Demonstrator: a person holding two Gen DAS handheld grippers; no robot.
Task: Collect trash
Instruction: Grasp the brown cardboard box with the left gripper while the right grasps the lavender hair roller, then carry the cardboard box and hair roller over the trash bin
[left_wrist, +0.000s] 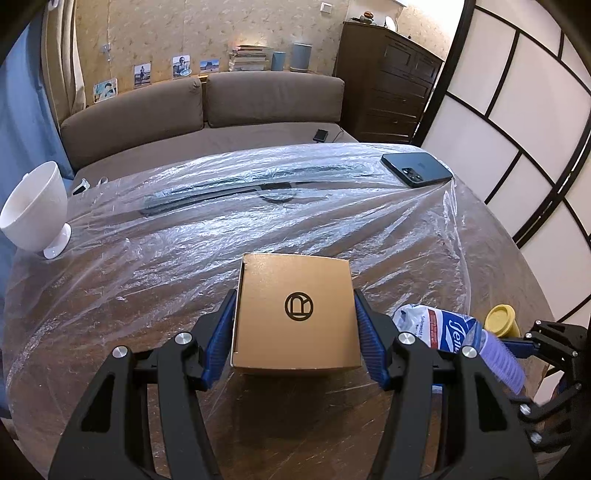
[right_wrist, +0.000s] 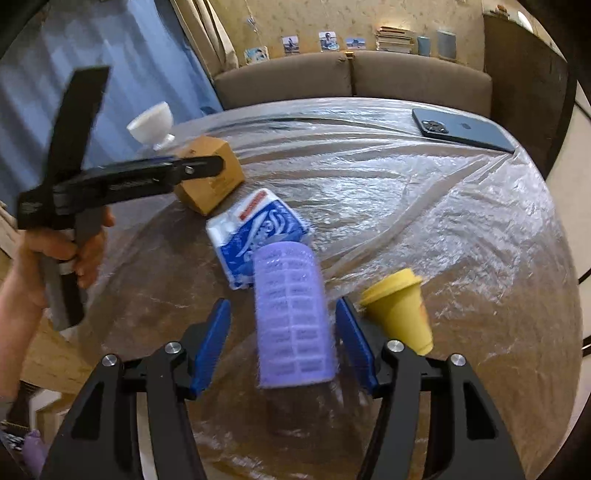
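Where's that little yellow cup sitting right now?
In the right wrist view the yellow cup lies tipped on the plastic-covered table, just right of the purple roller.

Home living room: sofa (left_wrist: 207, 107), wall photos (left_wrist: 181, 66), dresser (left_wrist: 388, 88).

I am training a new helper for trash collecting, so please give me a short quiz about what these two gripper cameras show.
1. True or false: the left gripper is clamped on the cardboard box.
2. What is between the fingers of the right gripper? A) a spoon B) the purple hair roller C) a bottle
3. Fill in: the phone lies on the plastic sheet with its ____ side up.

Key: 1. True, both blue pads are against the box sides. 2. B. 3. Back; the camera lenses show.
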